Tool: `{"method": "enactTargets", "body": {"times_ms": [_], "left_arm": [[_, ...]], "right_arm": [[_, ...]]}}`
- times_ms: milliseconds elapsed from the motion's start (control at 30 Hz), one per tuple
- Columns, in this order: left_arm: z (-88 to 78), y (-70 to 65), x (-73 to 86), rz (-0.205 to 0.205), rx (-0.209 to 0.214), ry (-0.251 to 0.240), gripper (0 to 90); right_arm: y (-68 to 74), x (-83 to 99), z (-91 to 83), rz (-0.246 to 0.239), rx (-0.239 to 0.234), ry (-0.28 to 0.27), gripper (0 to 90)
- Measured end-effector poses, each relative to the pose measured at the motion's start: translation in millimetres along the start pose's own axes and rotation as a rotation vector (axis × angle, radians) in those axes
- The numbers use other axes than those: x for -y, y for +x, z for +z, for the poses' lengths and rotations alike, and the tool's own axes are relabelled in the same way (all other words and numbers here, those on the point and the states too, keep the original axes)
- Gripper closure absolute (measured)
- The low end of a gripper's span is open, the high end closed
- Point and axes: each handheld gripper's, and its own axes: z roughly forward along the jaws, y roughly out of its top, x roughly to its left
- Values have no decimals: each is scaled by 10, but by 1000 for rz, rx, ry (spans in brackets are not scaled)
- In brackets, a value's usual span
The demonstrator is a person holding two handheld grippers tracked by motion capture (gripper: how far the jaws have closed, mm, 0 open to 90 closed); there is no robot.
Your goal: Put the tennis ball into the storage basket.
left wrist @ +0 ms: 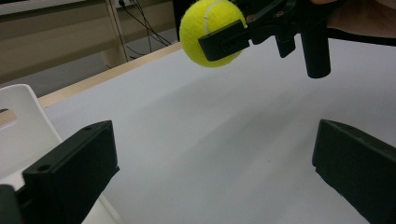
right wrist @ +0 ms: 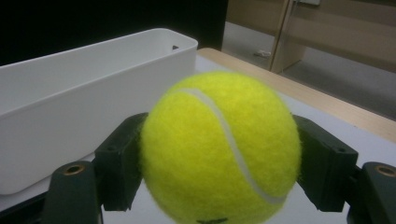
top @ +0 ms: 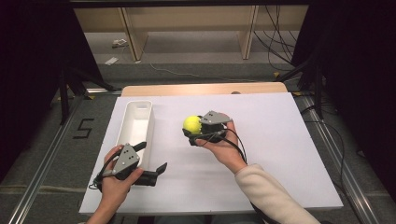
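A yellow tennis ball [top: 191,124] is held above the white board by my right gripper [top: 193,127], whose jaws are shut on it from both sides. In the right gripper view the ball [right wrist: 219,149] sits between the two black jaws, with the white bin [right wrist: 70,107] just behind it. The left gripper view shows the same ball [left wrist: 208,28] lifted off the board, clamped by the other gripper. My left gripper [top: 152,156] rests at the near left, open and holding nothing, beside the bin's near end.
The long white bin [top: 125,135] lies lengthwise at the board's left side. The white board [top: 280,140] covers a wooden table. Wooden furniture legs and cables stand on the floor beyond the far edge.
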Motion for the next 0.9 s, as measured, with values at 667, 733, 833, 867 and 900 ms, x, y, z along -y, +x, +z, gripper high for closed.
{"method": "enactTargets", "body": {"times_ms": [667, 733, 833, 867, 900], "left_arm": [[-13, 23, 12, -8, -7, 0, 0], [-13, 23, 11, -8, -7, -1, 0], [-8, 20, 11, -7, -4, 1, 0], [-8, 19, 11, -9, -5, 1, 0], [-10, 18, 10, -9, -6, 0, 0]], "right_arm": [[72, -107, 119, 2, -14, -12, 268], [76, -118, 128, 0, -13, -13, 268], [71, -134, 143, -4, -11, -14, 268], [69, -138, 145, -5, -11, -14, 269], [69, -141, 147, -4, -10, -16, 268]]}}
